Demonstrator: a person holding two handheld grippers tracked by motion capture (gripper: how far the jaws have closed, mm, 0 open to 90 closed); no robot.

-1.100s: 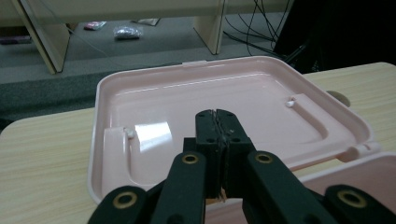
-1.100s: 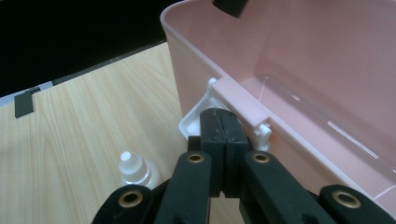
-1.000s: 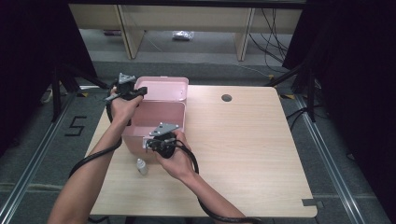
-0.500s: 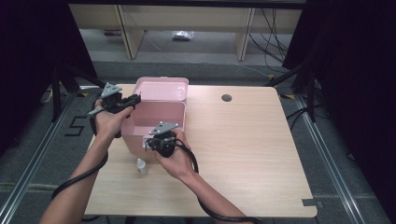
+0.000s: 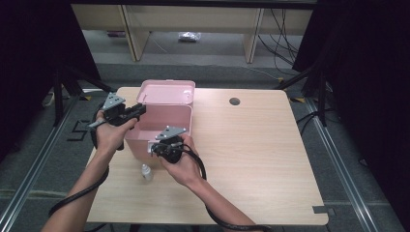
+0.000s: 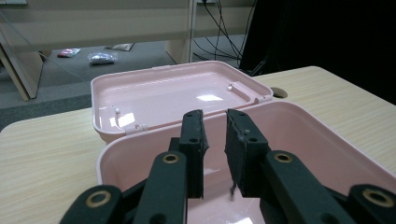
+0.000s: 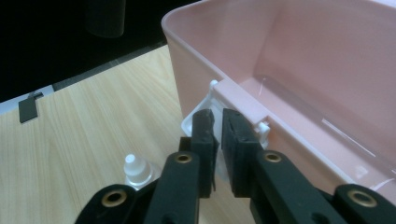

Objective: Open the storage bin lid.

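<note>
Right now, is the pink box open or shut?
Open. The pink box has its lid swung back behind it, inner face up, and its inside shows bare.

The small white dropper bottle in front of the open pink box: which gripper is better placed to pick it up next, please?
Probably the right gripper: the bottle stands just beside its slightly parted, empty jaws, while the left gripper points over the pink box.

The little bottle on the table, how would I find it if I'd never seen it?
Find the pink box with its lid open on the wooden table. On the bare wood by its front wall stands the little bottle. It's clear with a white cap, tiny beside the box.
</note>
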